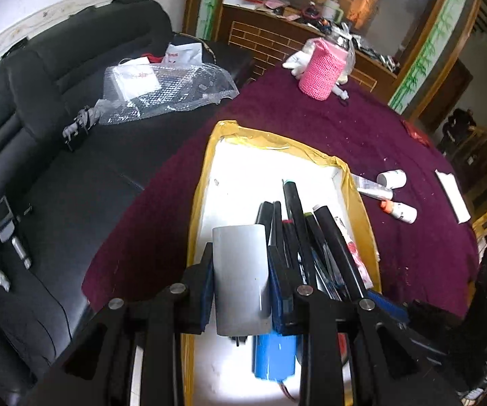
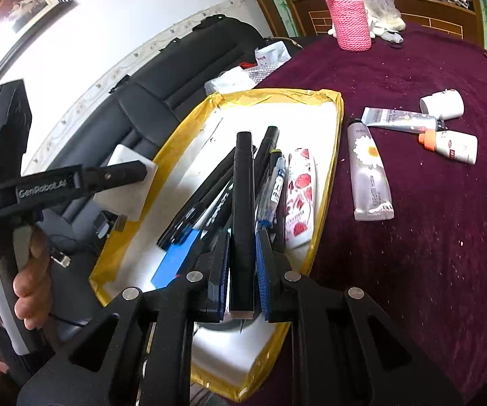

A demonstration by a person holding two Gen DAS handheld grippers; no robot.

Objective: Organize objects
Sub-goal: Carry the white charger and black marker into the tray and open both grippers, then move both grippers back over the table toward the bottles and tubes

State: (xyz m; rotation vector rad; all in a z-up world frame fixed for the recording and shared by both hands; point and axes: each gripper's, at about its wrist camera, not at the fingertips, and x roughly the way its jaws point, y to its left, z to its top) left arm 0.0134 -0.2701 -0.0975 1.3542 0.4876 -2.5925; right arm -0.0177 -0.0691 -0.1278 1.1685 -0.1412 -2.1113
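Both pairs of fingers were pinching something: the left gripper [image 1: 240, 270], in the lower middle of its own view, had its blue pads pressed on either side of a grey-white flat block [image 1: 241, 277], and the right gripper [image 2: 241, 277], low in the centre of its view, clamped a black marker [image 2: 243, 216] that stood lengthwise between its pads and pointed toward the top of the frame. Under both lay a white tray with a yellow taped rim [image 2: 189, 125], filling the middle of each picture on a dark purple cloth [image 2: 429, 237]. Inside the tray, a bundle of black pens [image 2: 209, 199] lay fanned just left of the held marker, a clear pen with blue print [image 2: 272, 193] just right of it, then a white tube with red strawberries [image 2: 299, 196] along the right wall, and a blue block [image 2: 175, 260] at lower left. On the cloth right of the tray lay a silver tube with a daisy [image 2: 370, 172], a second tube [image 2: 399, 120], a white cap [image 2: 443, 103] and a small white bottle with an orange tip [image 2: 453, 145]. A pink knitted holder [image 2: 350, 20] stood at the top of the frame. At the left edge a hand [image 2: 23, 270] gripped the other tool's handle.
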